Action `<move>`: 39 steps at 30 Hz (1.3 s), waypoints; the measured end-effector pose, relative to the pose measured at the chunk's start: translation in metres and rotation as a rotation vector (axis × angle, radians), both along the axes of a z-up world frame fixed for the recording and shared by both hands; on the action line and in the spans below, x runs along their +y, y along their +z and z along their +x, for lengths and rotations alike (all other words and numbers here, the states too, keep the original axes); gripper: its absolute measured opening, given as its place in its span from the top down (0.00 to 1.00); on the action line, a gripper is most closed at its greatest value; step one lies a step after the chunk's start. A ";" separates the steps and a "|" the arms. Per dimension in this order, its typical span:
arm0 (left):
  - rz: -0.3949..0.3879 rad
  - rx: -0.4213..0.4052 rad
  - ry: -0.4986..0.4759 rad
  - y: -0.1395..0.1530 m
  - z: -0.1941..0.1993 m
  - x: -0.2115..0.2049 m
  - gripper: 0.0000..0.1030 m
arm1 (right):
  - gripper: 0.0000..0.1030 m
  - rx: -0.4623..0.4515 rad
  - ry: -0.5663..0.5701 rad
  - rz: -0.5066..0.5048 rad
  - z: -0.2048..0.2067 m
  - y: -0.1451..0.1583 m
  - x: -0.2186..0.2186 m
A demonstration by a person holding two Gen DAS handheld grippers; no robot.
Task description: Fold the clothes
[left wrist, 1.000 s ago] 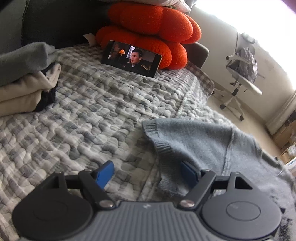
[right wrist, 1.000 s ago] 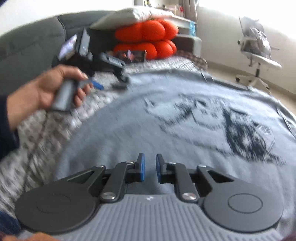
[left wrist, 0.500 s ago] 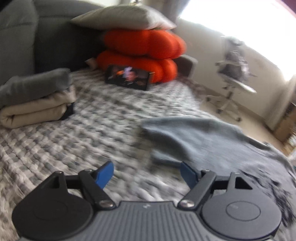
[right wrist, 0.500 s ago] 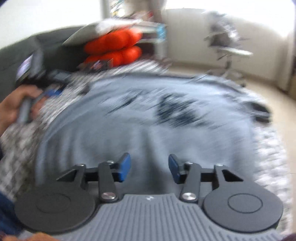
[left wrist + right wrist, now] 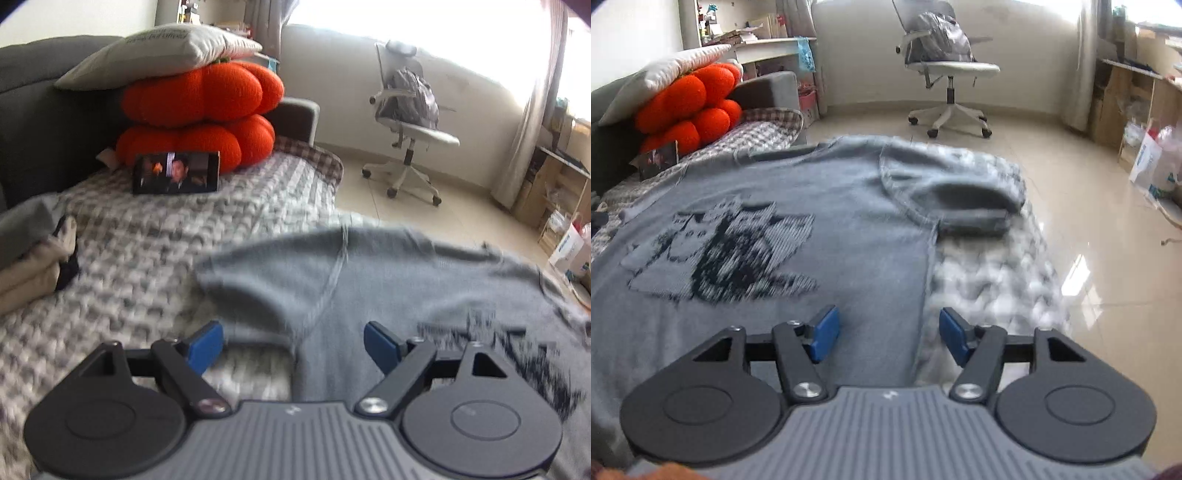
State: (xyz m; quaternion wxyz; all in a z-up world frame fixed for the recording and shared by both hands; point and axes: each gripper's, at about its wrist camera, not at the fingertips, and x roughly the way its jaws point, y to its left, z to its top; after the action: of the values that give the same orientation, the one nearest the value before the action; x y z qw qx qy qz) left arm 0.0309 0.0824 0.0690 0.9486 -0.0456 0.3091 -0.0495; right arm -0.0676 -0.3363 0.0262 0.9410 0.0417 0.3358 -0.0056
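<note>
the only writing in sight runs along the edge of the pale pillow point(image 5: 159, 55) at 11 o'clock in the left wrist view, but it is upside down and too blurred to read; the white bag point(image 5: 1152, 162) on the floor at 3 o'clock in the right wrist view has blue print that is also too small to make out. the grey sweater point(image 5: 798, 192), with a dark knitted picture on its front, lies spread flat on the checked quilt point(image 5: 122, 258), and one sleeve point(image 5: 960, 188) is folded across at 1 o'clock in the right wrist view. the left gripper point(image 5: 293, 343) has its blue pads spread wide, having just been opening, with the other sleeve point(image 5: 258, 280) and the sweater's side lying below and ahead of it and nothing pinched. the right gripper point(image 5: 884, 334) has also just been opening and stands spread over the sweater's side edge, gripping nothing. beyond, at 11 o'clock in the left wrist view, two orange cushions point(image 5: 199, 114) are stacked under the pillow, and a phone point(image 5: 176, 172) playing a video leans against them. a pile of folded clothes point(image 5: 33, 254) sits at 9 o'clock. a white office chair point(image 5: 945, 70) with a bag on its seat stands on the shiny floor at 12 o'clock in the right wrist view.
</note>
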 end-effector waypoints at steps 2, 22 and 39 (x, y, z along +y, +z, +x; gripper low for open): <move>-0.002 -0.010 -0.005 0.006 0.013 -0.005 0.15 | 0.38 -0.013 0.001 0.001 0.016 0.006 -0.008; -0.072 0.168 -0.083 -0.026 0.214 -0.066 0.13 | 0.38 0.061 0.092 -0.029 0.228 0.020 -0.030; 0.213 -0.028 -0.177 -0.027 0.190 -0.109 0.99 | 0.95 -0.102 0.182 -0.365 0.214 0.017 0.009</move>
State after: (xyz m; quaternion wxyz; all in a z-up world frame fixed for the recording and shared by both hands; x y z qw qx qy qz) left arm 0.2207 -0.0266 0.0416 0.9443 0.0834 0.3021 -0.1008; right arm 0.1467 -0.3277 0.0431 0.9453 -0.1596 0.2836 0.0207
